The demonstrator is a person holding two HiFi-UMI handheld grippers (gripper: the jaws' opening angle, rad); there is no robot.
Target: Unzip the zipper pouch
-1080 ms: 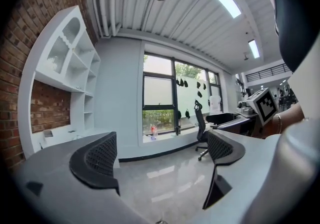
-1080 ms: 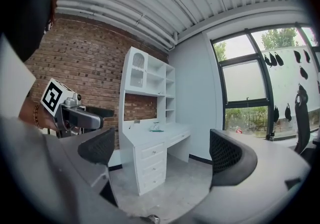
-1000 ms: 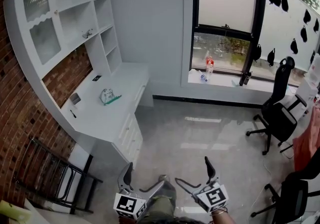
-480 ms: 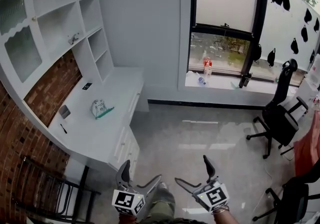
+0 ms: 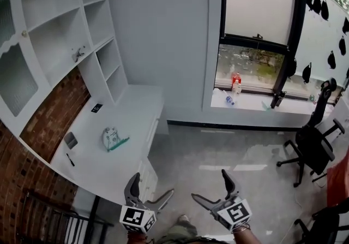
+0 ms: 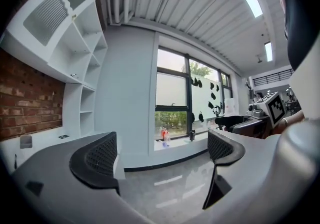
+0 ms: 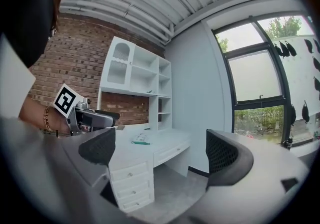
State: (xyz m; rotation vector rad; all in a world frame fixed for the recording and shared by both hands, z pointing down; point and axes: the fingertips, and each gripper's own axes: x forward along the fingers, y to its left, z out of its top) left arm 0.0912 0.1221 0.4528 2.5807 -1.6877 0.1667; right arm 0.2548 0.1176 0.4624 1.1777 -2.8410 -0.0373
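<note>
the left tool (image 5: pixel 152 186) and the right tool (image 5: pixel 210 187) hang low in the head view over a glossy grey floor (image 5: pixel 218 153), well apart from each other. each is a grey forked shape carrying a white cube printed with black square markers. in the left gripper view the left tool's jaws stand wide apart with only floor and the far wall between them; its black pads (image 6: pixel 101 154) are rounded and cross-hatched like mesh. the right tool's jaws are spread just as wide and hold nothing, and its pads (image 7: pixel 223 154) show the same dimpled texture. the small pale zipper pouch (image 5: pixel 112 139), with a teal strip along one edge, lies near the middle of the smooth white bench (image 5: pixel 133 117), well apart from both tools. near it on the bench lie a slim black pen (image 5: pixel 70 159), a small grey block (image 5: pixel 70 140) and a flat dark rectangle (image 5: pixel 96 108). the bench front has white drawers (image 7: pixel 131 183) with small round knobs. above it, a white shelf unit (image 5: pixel 65 24) of boxy compartments is set against a rough red brick wall (image 5: pixel 52 120).
</note>
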